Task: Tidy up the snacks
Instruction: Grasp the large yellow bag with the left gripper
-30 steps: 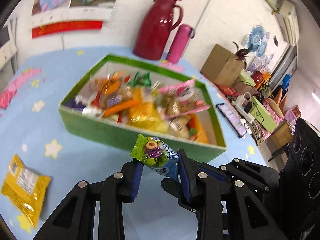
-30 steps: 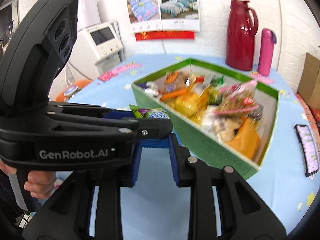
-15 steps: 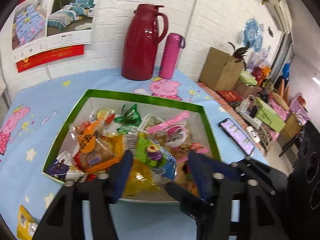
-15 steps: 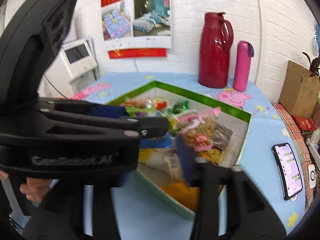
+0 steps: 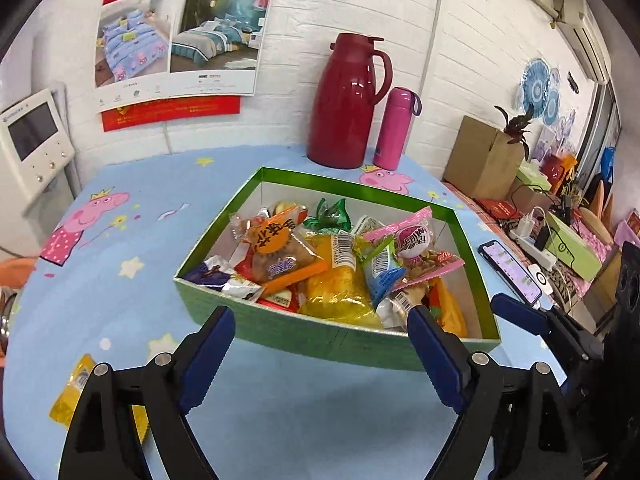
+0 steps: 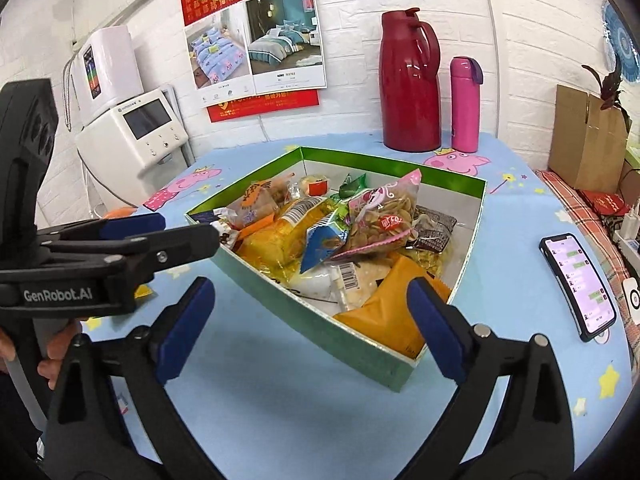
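Note:
A green cardboard box (image 5: 352, 188) (image 6: 384, 160) on the blue tablecloth holds several wrapped snacks. Among them a green-and-blue packet (image 5: 380, 268) (image 6: 324, 240) lies near the middle, beside a pink bag of nuts (image 6: 380, 220). My left gripper (image 5: 322, 354) is open and empty, just in front of the box's near wall. My right gripper (image 6: 312, 310) is also open and empty, at the box's near corner. One yellow packet (image 5: 80, 392) lies on the cloth left of the box, beside my left gripper's left finger.
A red jug (image 5: 348, 100) and a pink bottle (image 5: 394, 128) stand behind the box by the wall. A phone (image 6: 576, 284) lies on the table to the right. A white machine (image 6: 136, 132) stands off the table's left. A hand (image 6: 52, 360) holds the left gripper.
The left gripper carried the green-and-blue packet over the box, opened and let it drop in, then drew back. The right gripper has opened wide too.

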Demonstrator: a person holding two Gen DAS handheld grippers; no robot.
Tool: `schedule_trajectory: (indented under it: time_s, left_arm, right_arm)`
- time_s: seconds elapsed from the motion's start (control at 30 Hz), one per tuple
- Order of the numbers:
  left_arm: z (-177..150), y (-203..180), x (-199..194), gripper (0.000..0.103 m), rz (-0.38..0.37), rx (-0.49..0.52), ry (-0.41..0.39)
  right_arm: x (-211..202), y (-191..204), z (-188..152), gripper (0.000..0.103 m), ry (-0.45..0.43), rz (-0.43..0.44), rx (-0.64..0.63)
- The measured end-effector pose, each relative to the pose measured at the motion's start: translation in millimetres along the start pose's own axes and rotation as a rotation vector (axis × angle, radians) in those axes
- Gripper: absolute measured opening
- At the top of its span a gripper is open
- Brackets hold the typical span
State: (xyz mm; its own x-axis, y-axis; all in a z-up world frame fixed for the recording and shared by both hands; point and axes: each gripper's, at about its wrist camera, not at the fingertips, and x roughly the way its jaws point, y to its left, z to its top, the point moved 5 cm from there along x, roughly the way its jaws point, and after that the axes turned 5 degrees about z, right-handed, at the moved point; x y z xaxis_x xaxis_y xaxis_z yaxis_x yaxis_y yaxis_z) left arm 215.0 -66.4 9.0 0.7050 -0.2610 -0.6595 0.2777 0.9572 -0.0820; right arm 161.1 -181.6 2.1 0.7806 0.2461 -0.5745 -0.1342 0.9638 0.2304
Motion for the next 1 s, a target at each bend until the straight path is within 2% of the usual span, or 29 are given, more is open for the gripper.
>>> schedule_trajectory:
  time_s: [0.3, 0.53, 0.67, 0.77, 0.8, 1.0]
  left_arm:
    - [-29.0, 56.6, -42.5, 0.090, 0.128, -0.011, -0.025]
    - [-49.6, 115.3, -47.7, 0.090, 0.202, -0.084, 0.008]
    - [-59.0, 144.5, -43.5, 0.090, 0.232, -0.105, 0.030]
    - [-63.4, 167.6, -34.9, 0.090, 0.234, -0.117, 0.063]
    - [-63.6, 176.6, -31.3, 0.090, 0.223, -0.123, 0.076]
    - [-63.6, 228.0, -9.1, 0.090, 0.122, -0.198, 0.168]
  right_arm:
    - [-2.6, 39.9, -7.5, 0.099, 0.028, 0.075, 0.003]
    - [20.7, 82.7, -16.9, 0.099, 0.091, 0.120, -0.027]
    - [35.6, 105.8, -21.6, 0.099, 0.127, 0.182, -0.042]
    - [48.9, 123.3, -26.5, 0.099, 0.158, 0.233, -0.044]
    - [53.8, 129.5, -28.2, 0.102, 0.169, 0.252, -0.042]
    - [84.9, 159.8, -40.8, 0.102, 0.252, 0.369, 0.020]
